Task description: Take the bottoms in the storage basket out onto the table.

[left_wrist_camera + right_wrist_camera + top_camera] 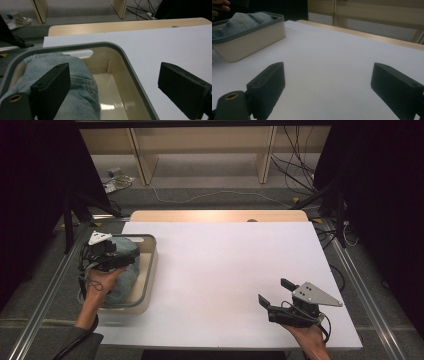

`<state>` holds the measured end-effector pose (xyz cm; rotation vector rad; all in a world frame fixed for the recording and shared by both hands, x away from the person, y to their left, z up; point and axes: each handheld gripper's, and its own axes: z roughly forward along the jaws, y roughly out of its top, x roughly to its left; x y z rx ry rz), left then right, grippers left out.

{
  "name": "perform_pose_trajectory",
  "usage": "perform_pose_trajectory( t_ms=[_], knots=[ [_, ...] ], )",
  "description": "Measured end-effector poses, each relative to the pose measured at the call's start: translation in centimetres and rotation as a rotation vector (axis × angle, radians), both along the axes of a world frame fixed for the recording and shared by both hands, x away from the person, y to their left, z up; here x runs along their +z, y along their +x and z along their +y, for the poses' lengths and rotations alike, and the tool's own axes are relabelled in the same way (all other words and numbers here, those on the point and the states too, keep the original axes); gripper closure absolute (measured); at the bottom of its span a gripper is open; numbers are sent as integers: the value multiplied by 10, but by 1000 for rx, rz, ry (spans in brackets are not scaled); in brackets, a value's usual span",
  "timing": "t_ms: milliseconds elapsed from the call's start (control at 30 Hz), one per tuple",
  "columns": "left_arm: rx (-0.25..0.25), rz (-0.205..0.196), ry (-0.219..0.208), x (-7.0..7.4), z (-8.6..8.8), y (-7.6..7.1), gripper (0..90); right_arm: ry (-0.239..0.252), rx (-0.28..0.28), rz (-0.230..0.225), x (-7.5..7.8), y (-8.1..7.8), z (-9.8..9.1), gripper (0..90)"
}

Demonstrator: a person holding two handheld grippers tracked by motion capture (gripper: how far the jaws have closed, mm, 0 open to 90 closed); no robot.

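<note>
A cream tub (150, 270) with a grey rim stands at the table's left side, and folded blue denim (122, 280) lies inside it. My left gripper (120, 251) hovers open over the tub. In the left gripper view one jaw is above the denim (80, 82) and the other is past the tub's rim (125, 57), above the white surface; nothing is between them (113, 75). My right gripper (275, 292) is open near the front right of the table, empty, just above the surface (328, 75). From there the tub (249, 40) and denim (244, 21) lie far off.
A white sheet (225, 270) covers the table, with a wooden strip (215, 215) at its far edge. Metal rails run along both sides. Cables (295, 175) and a wooden shelf frame (200, 150) are on the floor beyond.
</note>
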<state>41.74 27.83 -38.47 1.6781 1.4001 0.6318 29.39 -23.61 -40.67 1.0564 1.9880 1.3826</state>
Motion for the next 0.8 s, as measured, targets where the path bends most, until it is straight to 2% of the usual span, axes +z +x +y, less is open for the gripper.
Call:
perform_pose_trajectory(
  t_ms=[33, 67, 167, 267, 433, 633, 667, 800],
  knots=[
    [1, 16, 2, -1, 1, 1, 105, -1, 2, 0, 0, 0, 0, 133],
    [1, 16, 2, -1, 1, 1, 105, -6, 6, -1, 0, 0, 1, 134],
    [0, 75, 8, -2, 8, 4, 106, -9, 11, 5, -1, 0, 1, 134],
    [9, 86, 18, -2, 11, 4, 115, -9, 19, 5, -1, 0, 2, 137],
    [9, 135, 39, -1, 18, 6, 116, -16, 29, 15, -2, 1, 3, 138],
    [30, 168, 62, -2, 22, 7, 124, -16, 32, 16, -3, 1, 3, 139],
    [36, 181, 78, -2, 22, 8, 124, -18, 33, 17, -3, 1, 4, 139],
    [49, 197, 83, -2, 24, 9, 120, -16, 35, 18, -3, 1, 4, 139]
  ],
)
